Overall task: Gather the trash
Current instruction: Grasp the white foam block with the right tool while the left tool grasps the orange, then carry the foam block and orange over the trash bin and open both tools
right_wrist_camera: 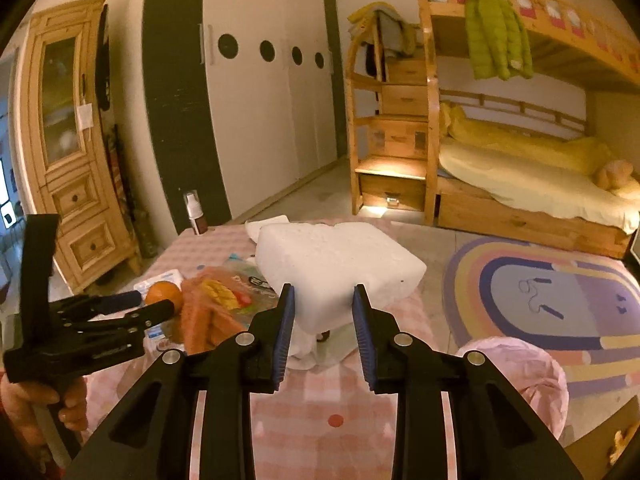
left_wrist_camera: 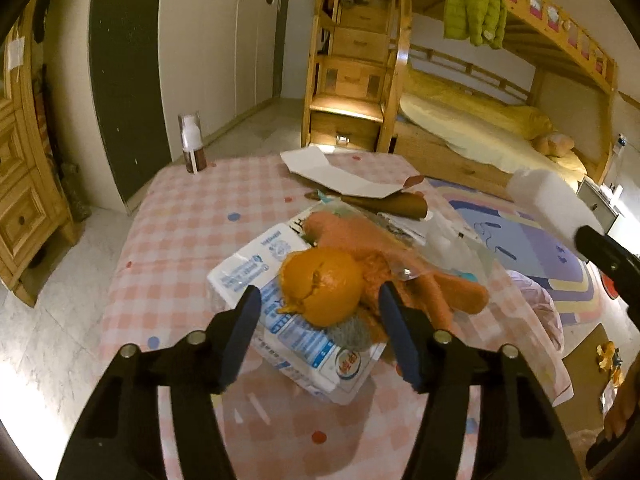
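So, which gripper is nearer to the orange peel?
Left. The left gripper is open with its fingers on either side of the orange peel. The right gripper is off to the side, shut on a white foam block.

Left wrist view looking down close over the orange peel (left_wrist_camera: 320, 288) on the checked table (left_wrist_camera: 188, 232), right wrist view beside it, both facing the bunk bed (right_wrist_camera: 520, 184).

Left hand-held gripper (left_wrist_camera: 316, 312) spread wide; right hand-held gripper (right_wrist_camera: 323, 324) clamped.
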A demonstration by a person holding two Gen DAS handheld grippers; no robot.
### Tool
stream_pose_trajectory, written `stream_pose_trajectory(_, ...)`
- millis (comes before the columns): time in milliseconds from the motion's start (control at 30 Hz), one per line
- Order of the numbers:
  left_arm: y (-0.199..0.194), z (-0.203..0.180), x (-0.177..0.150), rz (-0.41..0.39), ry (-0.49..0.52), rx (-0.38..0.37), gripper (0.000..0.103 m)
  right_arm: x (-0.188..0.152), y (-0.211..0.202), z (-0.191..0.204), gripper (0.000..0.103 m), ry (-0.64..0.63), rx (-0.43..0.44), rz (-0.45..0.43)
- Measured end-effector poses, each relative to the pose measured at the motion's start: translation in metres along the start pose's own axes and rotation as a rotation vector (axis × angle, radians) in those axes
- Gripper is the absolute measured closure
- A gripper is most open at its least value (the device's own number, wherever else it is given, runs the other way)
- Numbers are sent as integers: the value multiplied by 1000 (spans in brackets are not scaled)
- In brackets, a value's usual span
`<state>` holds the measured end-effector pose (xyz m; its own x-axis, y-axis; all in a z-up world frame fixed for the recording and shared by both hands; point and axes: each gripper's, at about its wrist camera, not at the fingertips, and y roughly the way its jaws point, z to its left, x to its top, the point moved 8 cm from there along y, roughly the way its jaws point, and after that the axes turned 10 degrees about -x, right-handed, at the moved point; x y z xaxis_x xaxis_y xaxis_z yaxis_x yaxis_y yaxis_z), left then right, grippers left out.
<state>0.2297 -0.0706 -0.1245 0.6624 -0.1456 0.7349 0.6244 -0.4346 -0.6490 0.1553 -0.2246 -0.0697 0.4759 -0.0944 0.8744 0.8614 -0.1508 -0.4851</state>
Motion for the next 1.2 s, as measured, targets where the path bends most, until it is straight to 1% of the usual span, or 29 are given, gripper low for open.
stream_pose_trajectory(33,2,0,1,4,-2,3,48,0,0,-1,73,2,3,1)
stream_pose_trajectory(67,3,1,1,6,-1,3,51,0,0,-1,73,3,6,4)
stream_pose_trajectory(100,5,0,1,9,0,-2,59,-1,1,0,73,2,7,6)
stream_pose_trajectory(167,5,0,0,9,0,-9,66,-1,0,0,73,0,11,5)
stream_pose_trajectory(200,4,1,0,4,-1,-12,73,-1,-1,-1,73,-1,11,2)
stream_pose_trajectory(267,-3,2,1,-20,-6,-23,76,0,-3,-2,73,-3,5,-9)
stream_pose_trajectory(400,-29,-5,8,-109,18,-89,77,-1,-6,-11,73,-6,-26,-26)
stream_pose_trajectory(500,-47,-23,12,-175,69,-138,77,0,-6,-23,72,-3,-64,-24)
stream_pose_trajectory(600,-50,-49,15,-190,123,-189,77,-2,-4,-39,72,18,-100,-5)
stream_pose_trajectory(733,-30,-91,18,-153,178,-246,77,-10,-1,-60,72,37,-153,39)
stream_pose_trajectory(767,-27,-97,18,-147,182,-258,77,-13,-1,-68,71,41,-177,51)
stream_pose_trajectory(867,-7,-130,21,-112,207,-311,77,-19,0,-91,71,53,-239,82)
stream_pose_trajectory(967,23,-167,19,-54,243,-341,77,-28,1,-120,71,86,-309,125)
stream_pose_trajectory(1033,38,-187,15,-24,262,-360,77,-34,3,-143,70,117,-343,157)
stream_pose_trajectory(1167,74,-233,5,40,310,-398,77,-47,5,-180,70,157,-408,194)
stream_pose_trajectory(1200,80,-239,3,49,318,-403,77,-50,7,-190,70,172,-422,204)
